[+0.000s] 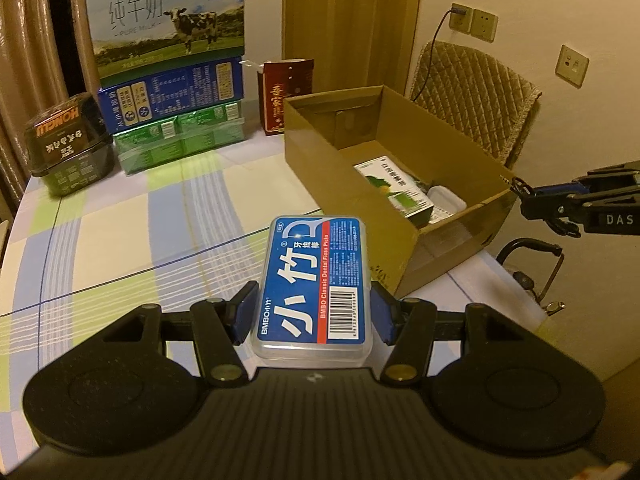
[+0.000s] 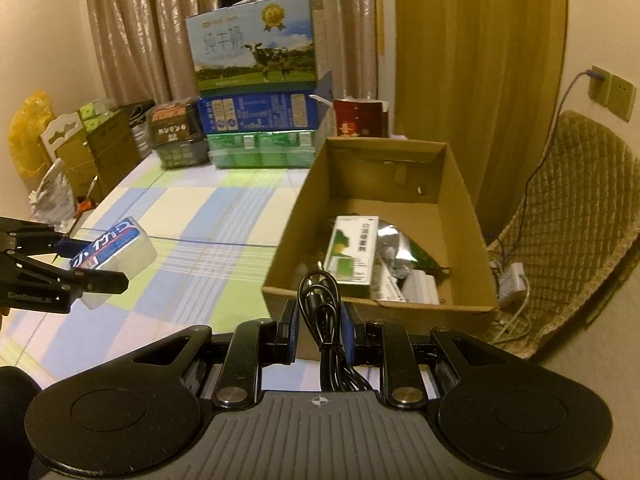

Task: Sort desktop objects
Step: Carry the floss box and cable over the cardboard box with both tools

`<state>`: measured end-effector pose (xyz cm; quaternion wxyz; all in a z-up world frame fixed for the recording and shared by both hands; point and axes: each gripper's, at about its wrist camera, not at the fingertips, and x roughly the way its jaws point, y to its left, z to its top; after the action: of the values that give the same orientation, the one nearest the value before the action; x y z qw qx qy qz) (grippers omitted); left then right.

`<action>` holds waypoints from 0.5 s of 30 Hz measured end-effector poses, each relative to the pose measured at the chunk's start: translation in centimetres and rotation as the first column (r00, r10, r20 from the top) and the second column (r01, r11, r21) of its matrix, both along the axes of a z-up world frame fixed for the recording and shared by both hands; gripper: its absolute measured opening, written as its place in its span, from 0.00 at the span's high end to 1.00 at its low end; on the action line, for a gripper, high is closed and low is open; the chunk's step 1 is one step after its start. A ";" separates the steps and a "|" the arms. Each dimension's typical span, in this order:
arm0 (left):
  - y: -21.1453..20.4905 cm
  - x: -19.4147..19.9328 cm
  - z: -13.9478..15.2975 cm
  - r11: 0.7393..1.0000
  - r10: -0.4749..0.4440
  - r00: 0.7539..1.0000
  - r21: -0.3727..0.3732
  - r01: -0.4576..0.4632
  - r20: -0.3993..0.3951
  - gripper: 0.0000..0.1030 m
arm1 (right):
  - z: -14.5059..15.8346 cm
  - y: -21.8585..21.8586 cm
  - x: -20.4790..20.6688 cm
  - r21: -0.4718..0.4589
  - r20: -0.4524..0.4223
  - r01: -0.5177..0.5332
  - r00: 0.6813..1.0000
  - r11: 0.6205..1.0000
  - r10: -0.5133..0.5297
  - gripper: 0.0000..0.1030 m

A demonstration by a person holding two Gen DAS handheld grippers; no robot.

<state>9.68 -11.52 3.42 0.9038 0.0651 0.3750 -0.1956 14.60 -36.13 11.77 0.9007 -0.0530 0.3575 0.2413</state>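
On my left, my left gripper (image 1: 314, 312) pinches the light, rigid, slick floss-pick case (image 1: 314, 284) by its long sides above the tablecloth, while my right gripper (image 2: 320, 330) clamps the limp coiled black cable (image 2: 322, 312) mid-bundle, just short of the cardboard box (image 2: 468, 216).

My right gripper (image 2: 319, 330) sits at the bottom centre of the frame, its blue-padded fingers closed on a bundled black cable (image 2: 320, 308) that stands up between them, just in front of the near wall of the open cardboard box (image 2: 298, 216). Inside the box, right of centre, I see a green-and-white carton (image 2: 352, 254) lying beside a silver foil packet (image 2: 394, 242). At the left edge my left gripper (image 2: 86, 262) grips a clear floss pick box (image 2: 114, 250) above the checked tablecloth (image 2: 192, 216).
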 end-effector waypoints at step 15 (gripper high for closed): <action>-5.6 1.5 1.3 0.998 -0.052 0.999 -0.045 0.052 0.000 0.49 | 1.1 -3.7 1.6 0.016 0.013 0.057 0.998 0.998 -0.057 0.82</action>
<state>11.14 -17.10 4.70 0.8994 0.0542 0.3694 -0.2273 16.22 -39.81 12.88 0.9099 -0.0375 0.3510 0.2178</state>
